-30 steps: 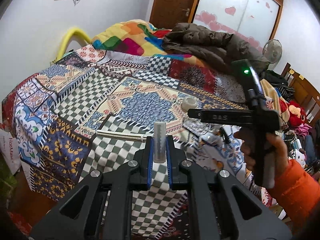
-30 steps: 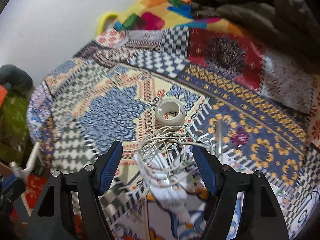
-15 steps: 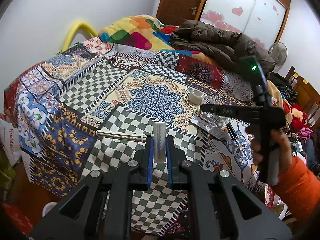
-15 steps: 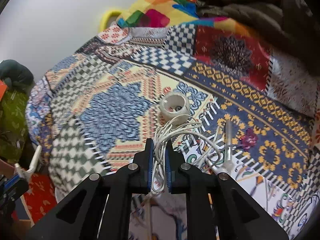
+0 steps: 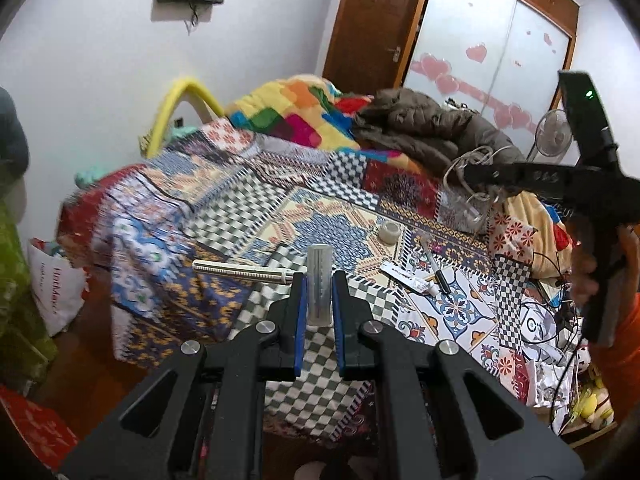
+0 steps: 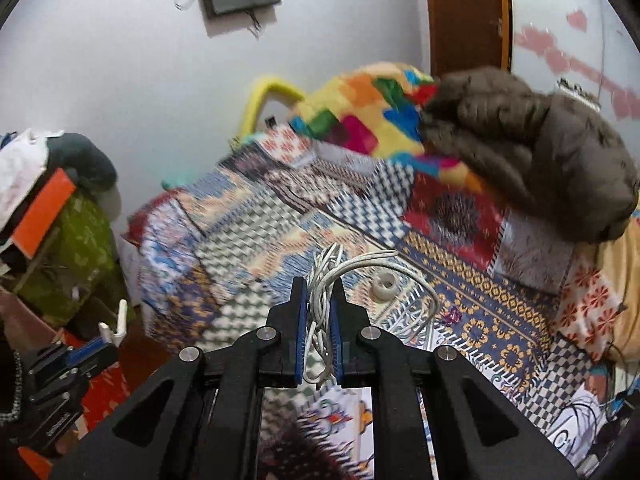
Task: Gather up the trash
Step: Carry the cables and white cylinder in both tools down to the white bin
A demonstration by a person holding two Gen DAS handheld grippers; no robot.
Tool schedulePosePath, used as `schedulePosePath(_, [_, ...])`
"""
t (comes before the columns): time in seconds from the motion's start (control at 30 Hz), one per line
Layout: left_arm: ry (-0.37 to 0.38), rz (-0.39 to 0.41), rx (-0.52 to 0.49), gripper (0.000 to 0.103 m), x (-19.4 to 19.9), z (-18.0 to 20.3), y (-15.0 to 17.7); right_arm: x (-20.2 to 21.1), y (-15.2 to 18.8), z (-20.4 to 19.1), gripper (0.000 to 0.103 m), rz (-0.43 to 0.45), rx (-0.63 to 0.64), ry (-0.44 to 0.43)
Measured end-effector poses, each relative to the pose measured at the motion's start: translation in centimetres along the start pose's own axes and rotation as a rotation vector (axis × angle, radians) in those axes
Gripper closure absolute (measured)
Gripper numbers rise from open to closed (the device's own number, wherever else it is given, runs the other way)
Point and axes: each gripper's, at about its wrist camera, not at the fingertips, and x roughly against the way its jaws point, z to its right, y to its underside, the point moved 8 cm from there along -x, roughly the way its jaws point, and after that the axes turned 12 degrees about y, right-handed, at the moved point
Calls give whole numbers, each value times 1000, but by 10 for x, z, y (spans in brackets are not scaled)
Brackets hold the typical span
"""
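Carrying step: your left gripper (image 5: 319, 300) is clamped on a clear tube (image 5: 319, 280); your right gripper (image 6: 319, 332) pinches a coiled white cable (image 6: 324, 280), lifted above the bed (image 5: 224, 216). Next, find a bin; none shows. Open room lies ahead of both tongs, floor below.

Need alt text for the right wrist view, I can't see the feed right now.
The right gripper is shut on a bundle of white cable, lifted above a bed covered in a patchwork quilt. A small roll of tape lies on the quilt just beyond, with a brown jacket heaped at the far right.
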Motion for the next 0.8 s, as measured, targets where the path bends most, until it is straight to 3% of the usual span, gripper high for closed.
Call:
schedulePosePath(0.33, [-75, 67, -5, 92, 114, -27, 14, 87, 11, -84, 93, 81, 76, -46])
schedulePosePath(0.53, [-123, 83, 7, 92, 177, -50, 43, 109, 38, -144, 93, 69, 107, -127])
schedulePosePath(0.8, [-182, 63, 50, 92, 228, -87, 91, 113, 78, -224, 93, 33, 172, -230])
